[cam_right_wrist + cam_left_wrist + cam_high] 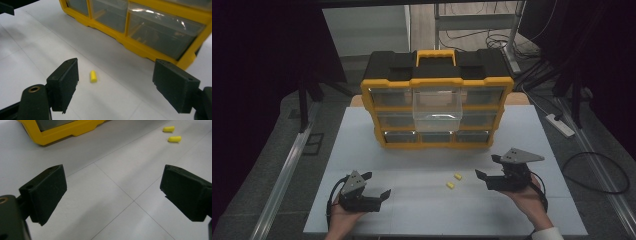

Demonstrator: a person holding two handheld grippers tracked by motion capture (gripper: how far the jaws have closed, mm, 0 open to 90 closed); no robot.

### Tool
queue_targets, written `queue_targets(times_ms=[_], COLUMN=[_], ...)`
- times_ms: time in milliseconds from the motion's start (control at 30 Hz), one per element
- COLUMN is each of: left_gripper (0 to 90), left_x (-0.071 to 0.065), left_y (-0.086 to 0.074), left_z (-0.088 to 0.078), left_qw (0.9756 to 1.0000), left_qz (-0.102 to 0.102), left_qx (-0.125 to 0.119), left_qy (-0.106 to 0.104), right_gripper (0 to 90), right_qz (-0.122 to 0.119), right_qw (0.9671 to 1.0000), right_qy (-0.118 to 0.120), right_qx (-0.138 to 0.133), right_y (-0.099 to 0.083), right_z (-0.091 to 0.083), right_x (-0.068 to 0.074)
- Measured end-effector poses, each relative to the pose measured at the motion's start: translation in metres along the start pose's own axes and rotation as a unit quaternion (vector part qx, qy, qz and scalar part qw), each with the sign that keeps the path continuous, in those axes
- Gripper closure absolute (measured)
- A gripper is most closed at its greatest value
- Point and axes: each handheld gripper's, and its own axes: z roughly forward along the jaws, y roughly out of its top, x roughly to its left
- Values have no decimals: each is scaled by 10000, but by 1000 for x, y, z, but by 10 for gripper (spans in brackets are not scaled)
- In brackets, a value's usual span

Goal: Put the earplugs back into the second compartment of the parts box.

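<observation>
Two small yellow foam plugs lie on the white table, one (457,176) slightly behind the other (450,185). My left gripper (378,183) rests open at the front left, jaws pointing toward them; in its own view both plugs (174,139) sit far ahead at the upper right, beyond the open jaws (112,185). At the front right my right gripper (487,166) is open and aimed left, close to the plugs. One plug (93,76) lies on the table between its wide-spread jaws (116,66), nearer the left finger (63,82). Neither gripper holds anything.
A yellow-and-black organizer box (437,82) with clear drawers stands upright at the back centre of the table (362,150). Its middle clear drawer (437,107) is pulled out and looks empty. Cables and a power strip (560,125) lie on the floor to the right.
</observation>
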Motion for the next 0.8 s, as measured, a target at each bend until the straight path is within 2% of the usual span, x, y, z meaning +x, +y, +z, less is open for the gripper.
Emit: queue_targets(times_ms=[200, 367, 467, 700, 800], left_gripper=[71, 71, 72, 72, 72], left_x=[-1, -2, -1, -1, -1], left_y=[-1, -2, -2, -2, -2], left_z=[1, 0, -1, -1, -1], left_qw=[10000, 10000, 10000, 10000, 10000], left_qz=[6, 34, 23, 32, 51], left_qx=[-4, -18, -34, -22, -9], left_qy=[-59, -8, 4, -17, -26], right_gripper=[210, 211, 219, 224, 221], right_qz=[-29, -93, -38, -207, -223], right_qw=[9999, 9995, 9994, 9978, 9961], right_qy=[121, 200, 286, 414, 449], right_qx=[19, 209, 173, 482, 732], right_y=[12, 19, 19, 18, 14], right_z=[11, 25, 31, 51, 61], right_x=[3, 6, 8, 11, 12])
